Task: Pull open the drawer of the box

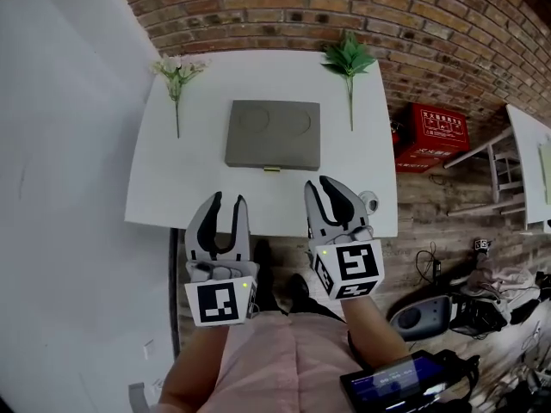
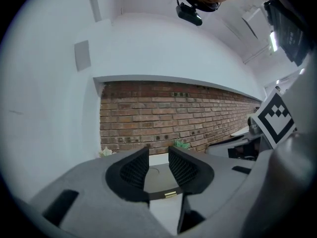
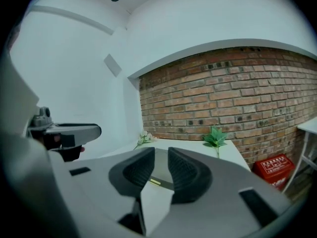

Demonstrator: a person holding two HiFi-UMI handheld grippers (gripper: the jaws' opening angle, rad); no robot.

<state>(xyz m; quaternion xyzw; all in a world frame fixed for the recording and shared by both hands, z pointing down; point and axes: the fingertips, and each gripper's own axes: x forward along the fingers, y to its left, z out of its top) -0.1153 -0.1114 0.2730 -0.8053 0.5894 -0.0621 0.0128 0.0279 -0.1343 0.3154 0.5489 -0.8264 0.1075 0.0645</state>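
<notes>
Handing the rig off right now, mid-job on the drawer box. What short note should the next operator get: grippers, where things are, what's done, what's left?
Left hand-held gripper: jaws apart, empty, at the table's near edge, short of the box.
Right hand-held gripper: jaws apart, empty, beside the left one, also short of the box.
Box: flat, grey, mid-table. Its small brass drawer handle faces the person, ahead of both grippers.
Done: approach only; nothing is pulled out of the box yet.
Left: reach the handle, close on it, pull toward the person.
</notes>
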